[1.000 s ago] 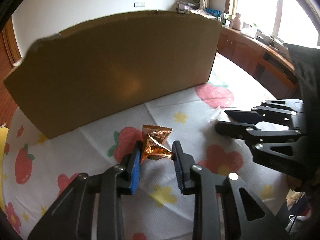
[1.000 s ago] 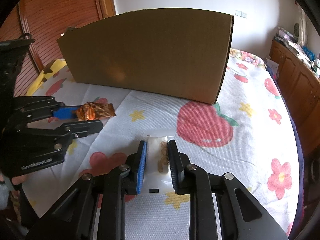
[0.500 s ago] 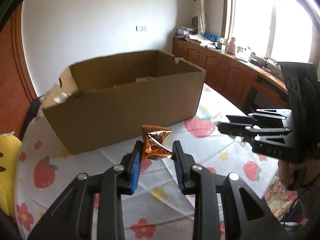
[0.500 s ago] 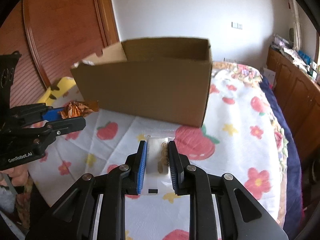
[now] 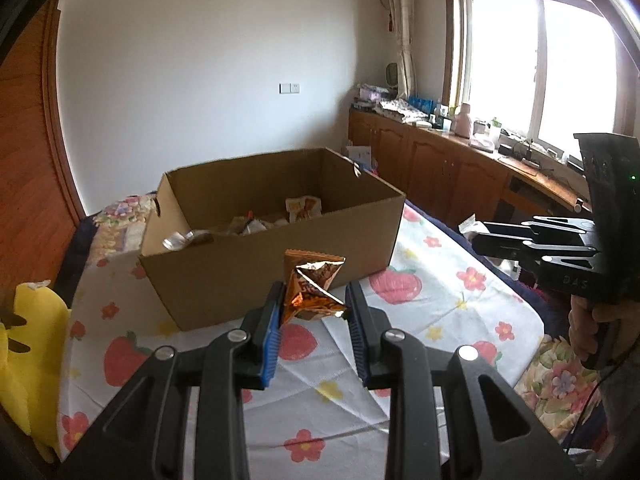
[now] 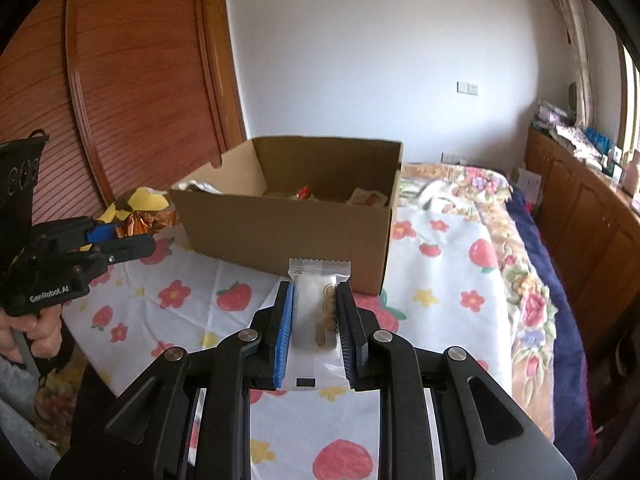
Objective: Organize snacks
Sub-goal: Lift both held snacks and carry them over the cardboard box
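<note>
Here each tool (image 5: 314,312) (image 6: 314,316) grips a packet (image 5: 312,290) (image 6: 318,308), long axis pointing forward.

Cardboard box (image 5: 276,248) is set on the bed (image 5: 432,304), open side up, with several snack packets (image 5: 256,222) lying inside. Left tongs (image 5: 314,312) are held in front of the box's near wall, above the bed, with a foil snack packet (image 5: 312,292) pinched between them. Right tongs (image 6: 316,316) are held to the right of the left tongs, also before the box, with a biscuit packet (image 6: 318,304) clamped between them. A cabinet (image 5: 440,164) is placed along the wall right of the bed, under the window (image 5: 540,68).
</note>
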Demonstrator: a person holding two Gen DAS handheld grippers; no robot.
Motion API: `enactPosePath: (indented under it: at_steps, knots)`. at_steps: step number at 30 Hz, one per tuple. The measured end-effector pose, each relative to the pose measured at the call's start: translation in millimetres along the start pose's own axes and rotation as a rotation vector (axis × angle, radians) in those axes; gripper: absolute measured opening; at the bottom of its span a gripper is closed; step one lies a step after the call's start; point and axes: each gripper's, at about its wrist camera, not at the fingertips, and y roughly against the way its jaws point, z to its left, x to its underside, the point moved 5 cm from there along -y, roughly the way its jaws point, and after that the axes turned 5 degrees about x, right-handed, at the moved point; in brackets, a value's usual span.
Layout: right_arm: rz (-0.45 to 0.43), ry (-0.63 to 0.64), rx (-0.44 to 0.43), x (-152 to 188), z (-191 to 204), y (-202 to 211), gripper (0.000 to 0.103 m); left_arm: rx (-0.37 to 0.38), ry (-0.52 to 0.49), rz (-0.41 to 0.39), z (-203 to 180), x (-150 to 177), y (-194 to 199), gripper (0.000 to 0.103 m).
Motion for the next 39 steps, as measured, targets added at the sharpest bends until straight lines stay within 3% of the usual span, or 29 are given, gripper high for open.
enactPosePath:
  at_steps: [17,29,39]
  knots:
    - [-0.087,0.069,-0.059,-42,28,6,0.02,-0.07,0.073,-0.073,39,-12,9,0.028]
    - [-0.082,0.088,-0.101,-60,37,-34,0.02,-0.109,0.072,-0.075,65,-29,-13,0.028]
    - [-0.073,0.084,-0.117,-80,33,-75,0.02,-0.127,0.07,-0.083,90,-60,-45,0.028]
